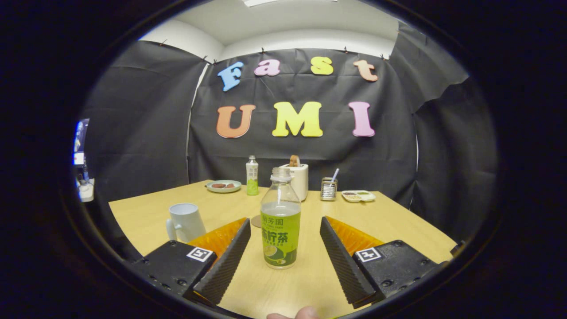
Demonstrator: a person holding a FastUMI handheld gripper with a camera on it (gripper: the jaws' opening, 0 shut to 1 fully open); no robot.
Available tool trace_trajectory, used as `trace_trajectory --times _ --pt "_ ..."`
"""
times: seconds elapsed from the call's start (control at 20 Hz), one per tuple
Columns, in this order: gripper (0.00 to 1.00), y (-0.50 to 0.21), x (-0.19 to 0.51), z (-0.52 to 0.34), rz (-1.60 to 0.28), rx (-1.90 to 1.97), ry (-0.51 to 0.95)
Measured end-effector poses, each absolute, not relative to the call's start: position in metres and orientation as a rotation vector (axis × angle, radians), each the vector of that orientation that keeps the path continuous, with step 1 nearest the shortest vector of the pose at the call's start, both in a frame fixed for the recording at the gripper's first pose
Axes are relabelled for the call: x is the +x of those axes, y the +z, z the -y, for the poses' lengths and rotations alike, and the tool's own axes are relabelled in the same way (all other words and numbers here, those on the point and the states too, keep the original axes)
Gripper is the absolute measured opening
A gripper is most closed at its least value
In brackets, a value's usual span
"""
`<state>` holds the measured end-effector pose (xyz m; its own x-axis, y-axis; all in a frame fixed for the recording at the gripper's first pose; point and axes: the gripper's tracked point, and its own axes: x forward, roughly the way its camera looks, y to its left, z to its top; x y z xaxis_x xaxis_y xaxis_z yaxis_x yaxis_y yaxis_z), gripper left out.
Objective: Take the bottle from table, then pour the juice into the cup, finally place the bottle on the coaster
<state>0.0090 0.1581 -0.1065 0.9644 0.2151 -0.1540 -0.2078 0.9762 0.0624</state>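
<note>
While my gripper (285,230) hangs with fingers spread wide, touching nothing, the uncapped bottle (280,221) stands upright on the table (398,221) between their tips. White cup (186,221) sits beside my left finger. Coaster (256,221) lies just behind the bottle, partly hidden.

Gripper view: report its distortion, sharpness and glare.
Gripper view: fisheye bends the table edges; the bottle standing between the open claw fingers is sharp, with only soft highlights on its clear upper part; the cup beside them is crisp; the far plate and toaster look small and softer; light is even, shadows faint.
</note>
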Motion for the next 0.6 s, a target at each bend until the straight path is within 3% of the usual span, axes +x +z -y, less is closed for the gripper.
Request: trace_trajectory --times 0.6 --pt "1.0 -0.141 0.05 -0.173 -0.258 0.03 0.144"
